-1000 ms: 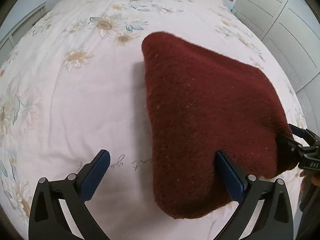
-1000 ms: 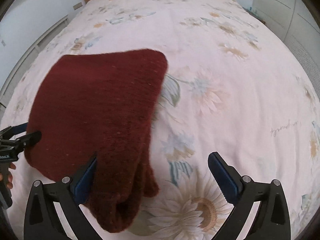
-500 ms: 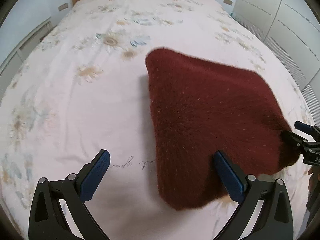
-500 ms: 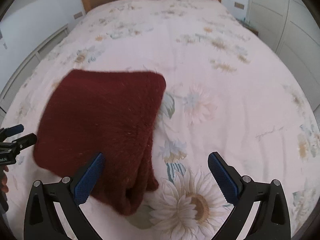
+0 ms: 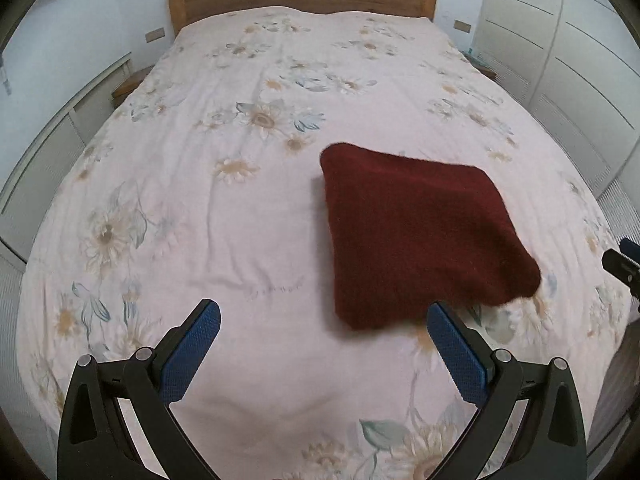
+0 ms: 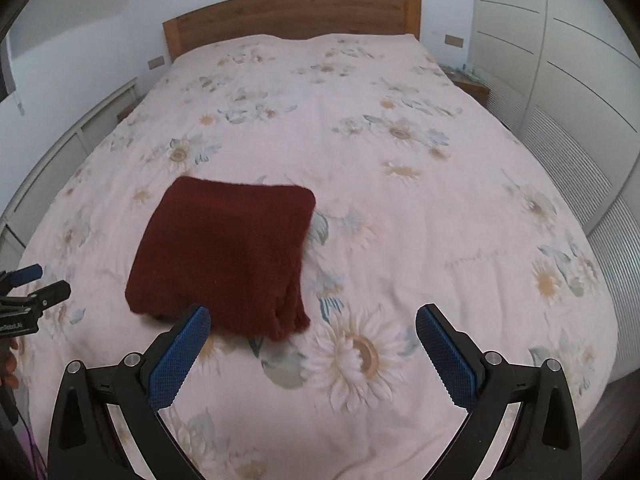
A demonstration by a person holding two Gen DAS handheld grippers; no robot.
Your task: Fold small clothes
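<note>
Both grippers hung empty above the bed, jaws spread wide, with the folded garment lying free between them.

The left gripper (image 5: 323,344) had its blue-padded jaws far apart, holding nothing and touching nothing; its right pad sat just in front of the near edge of the dark red knitted garment (image 5: 420,236), though whether it touched could not be told. The right gripper (image 6: 312,344) was likewise wide open and empty, its left pad overlapping the garment's near edge in that view. The garment lay as a folded square on the floral bedspread (image 5: 224,216), toward the near end of the bed, well away from the wooden headboard (image 6: 292,14). Each gripper pointed forward and downward over the bed, and each showed at the edge of the other's view.
</note>
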